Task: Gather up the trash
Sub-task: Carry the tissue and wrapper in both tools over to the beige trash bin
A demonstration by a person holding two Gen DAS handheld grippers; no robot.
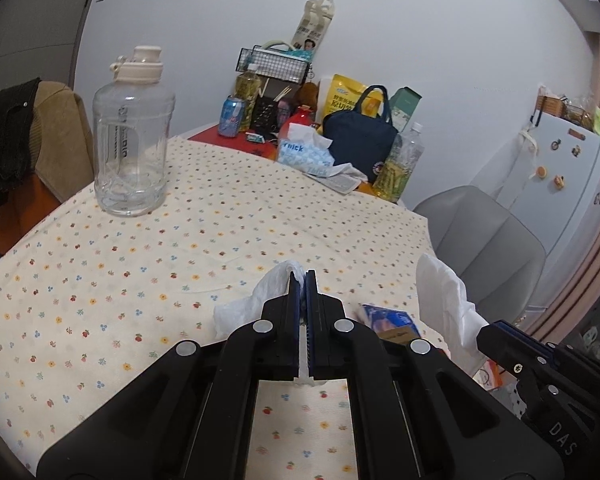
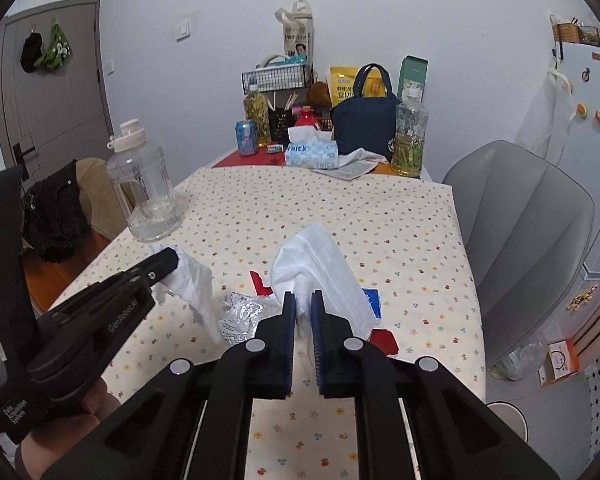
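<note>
Your left gripper [image 1: 303,280] has its fingers [image 1: 294,300] clenched on a fold of the white plastic bag [image 1: 244,308], pinched thin between the pads at the near edge of the worktop [image 1: 220,220]. Your right gripper [image 2: 303,304] has its fingers [image 2: 287,320] closed on another bunched part of the same white bag, the film rising in a peak just beyond the tips. The bag hangs between the two grips, its two held edges apart, above the flowered cloth near the worktop's near right corner.

Under and between the two grips lies the trash: a crumpled clear wrapper [image 2: 244,316] just left of your right fingers, red scraps [image 2: 260,282] beside it and at the bag's right side, and a blue packet [image 2: 374,302] partly hidden by the film. In the left wrist view a blue-and-tan packet [image 1: 392,320] shows between your two grippers.

A large clear water jug [image 1: 134,136] with a cream cap stands near the worktop's left edge. Along the far edge are a tissue box [image 2: 312,154], a blue drink can [image 2: 246,136], a navy lunch bag [image 2: 366,120] and a bottle with yellow-green contents [image 2: 410,136]. A grey chair [image 2: 528,240] stands at the right edge.
</note>
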